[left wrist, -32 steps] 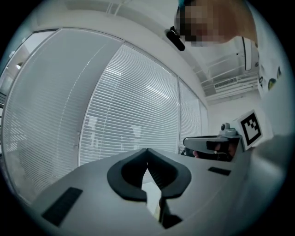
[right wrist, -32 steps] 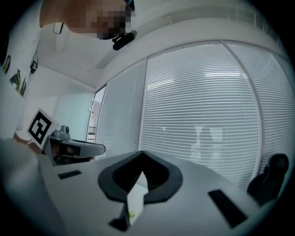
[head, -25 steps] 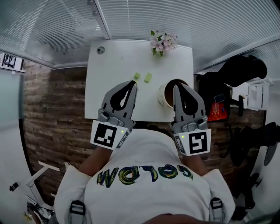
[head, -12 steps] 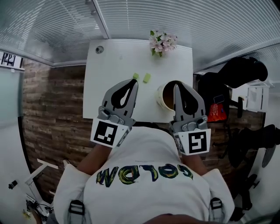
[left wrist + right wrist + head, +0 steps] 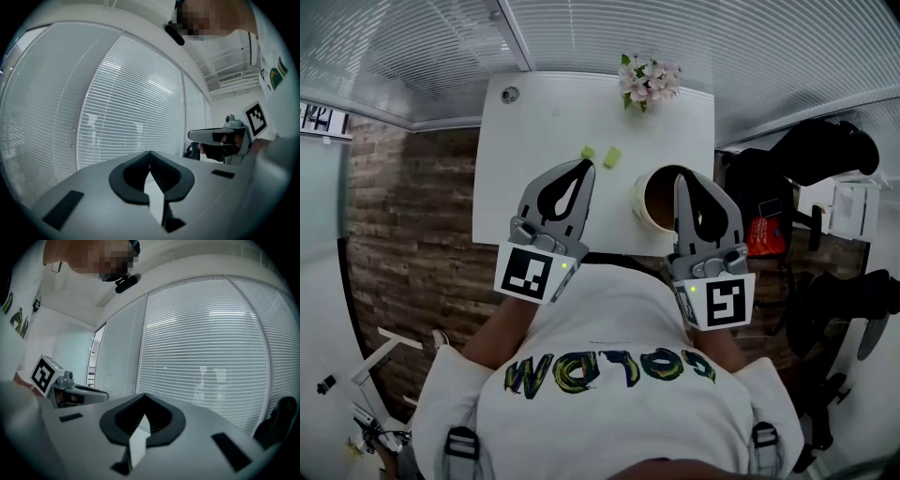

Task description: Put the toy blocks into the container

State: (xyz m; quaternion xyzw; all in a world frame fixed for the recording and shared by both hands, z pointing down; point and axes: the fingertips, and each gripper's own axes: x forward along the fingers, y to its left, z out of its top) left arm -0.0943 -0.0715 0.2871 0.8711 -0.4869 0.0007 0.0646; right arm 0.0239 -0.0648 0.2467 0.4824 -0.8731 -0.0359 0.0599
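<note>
On the white tabletop [image 5: 534, 131], to the left of the container [image 5: 645, 208] and a little beyond it, two green toy blocks lie side by side without touching. The nearer block [image 5: 612, 157] sits close to the container's rim, and the farther block [image 5: 588, 152] lies just past it, on the side away from the container. Neither is inside.

The container is a round, pale-walled tub with a dark inside, standing toward the tabletop's right edge. What shows of its inside looks bare. The right gripper [image 5: 682, 178] hangs over part of it, though, so I cannot be sure nothing lies there. A bunch of pink flowers [image 5: 649, 82] stands at the far edge, beyond the container.

Seen from above, the left gripper [image 5: 585, 167] is on the container's left side, its tip just short of the farther block. Its own view shows the jaws pressed together with nothing between them. The right gripper's jaws likewise meet at the tip and carry nothing.

I judge the task barely begun, since both visible blocks have yet to be picked up and dropped in. The left gripper is the better placed of the two. It would have to spread its jaws before taking a block and carrying it across to the container.
</note>
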